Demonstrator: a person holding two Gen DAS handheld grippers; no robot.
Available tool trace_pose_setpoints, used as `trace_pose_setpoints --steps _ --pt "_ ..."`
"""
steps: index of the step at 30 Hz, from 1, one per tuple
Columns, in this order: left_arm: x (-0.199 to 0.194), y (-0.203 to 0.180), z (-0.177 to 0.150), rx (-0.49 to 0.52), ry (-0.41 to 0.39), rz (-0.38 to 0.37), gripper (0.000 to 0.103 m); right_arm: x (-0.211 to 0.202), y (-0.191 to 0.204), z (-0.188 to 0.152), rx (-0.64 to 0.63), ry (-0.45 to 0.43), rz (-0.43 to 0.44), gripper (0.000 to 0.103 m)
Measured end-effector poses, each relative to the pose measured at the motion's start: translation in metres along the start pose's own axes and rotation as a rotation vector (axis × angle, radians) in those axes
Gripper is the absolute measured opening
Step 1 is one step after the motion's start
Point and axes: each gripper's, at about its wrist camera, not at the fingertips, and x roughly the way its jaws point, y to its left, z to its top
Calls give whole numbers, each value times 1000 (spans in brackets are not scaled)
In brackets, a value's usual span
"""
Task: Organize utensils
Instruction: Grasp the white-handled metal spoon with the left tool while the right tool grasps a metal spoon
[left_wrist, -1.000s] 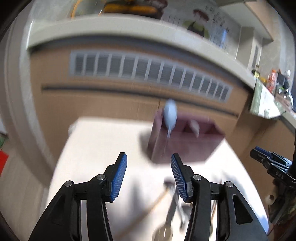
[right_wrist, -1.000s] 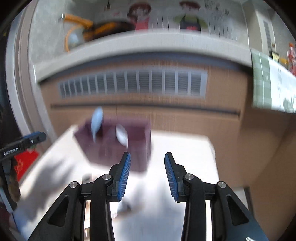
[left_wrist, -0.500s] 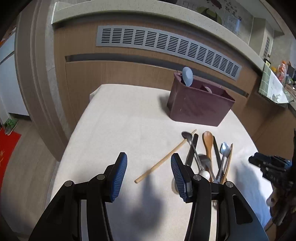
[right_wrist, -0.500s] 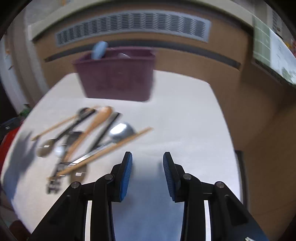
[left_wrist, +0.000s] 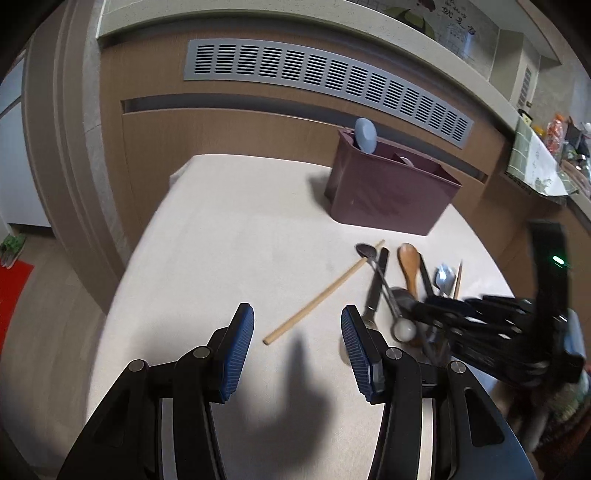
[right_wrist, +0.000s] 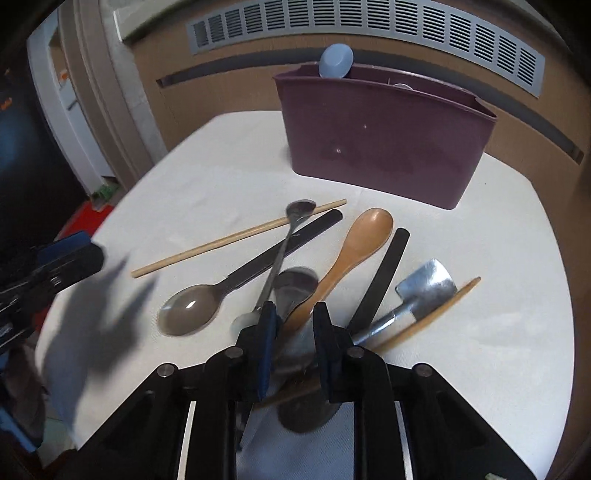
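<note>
White tabletop below a wood-panelled counter. Right gripper (right_wrist: 293, 325), jaws narrowed but not clamped, straddles the wooden spoon (right_wrist: 347, 254) handle in the pile; it should close squarely. Left gripper (left_wrist: 297, 345) hovers wide. Bin (right_wrist: 380, 147) stands behind.

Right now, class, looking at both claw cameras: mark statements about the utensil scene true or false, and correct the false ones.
1. A blue spoon stands in the maroon bin. True.
2. The left claw grips a chopstick. False: it is open and empty; the chopstick lies on the table.
3. The wooden spoon lies on the table among the loose utensils. True.
4. The bin has tipped onto its side. False: it stands upright.
5. The right claw is down over the utensil pile, its jaws not closed. True.
</note>
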Motion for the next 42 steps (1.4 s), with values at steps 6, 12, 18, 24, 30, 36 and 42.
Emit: trace_pose_setpoints --steps 6,12,18,24,30,36,42 --pt "4 -21 -4 39 20 -54 50 11 0 9 -19 27 -3 16" --pt "13 -57 -9 115 48 -148 50 -23 -37 -11 16 -41 -44 1" --pt "40 -91 -15 148 92 -145 32 -50 -93 -38 133 -69 -95 1" --pt "55 -97 -11 126 113 -112 30 -68 -115 -61 200 -102 12 12" --pt "53 -77 -12 119 91 -22 30 -49 -73 -35 90 -108 68 26" --pt "40 -41 -5 31 62 -18 30 2 -49 0 43 -18 3 26" --pt "29 -61 -9 94 56 -125 30 18 -44 12 1 -19 -88 26"
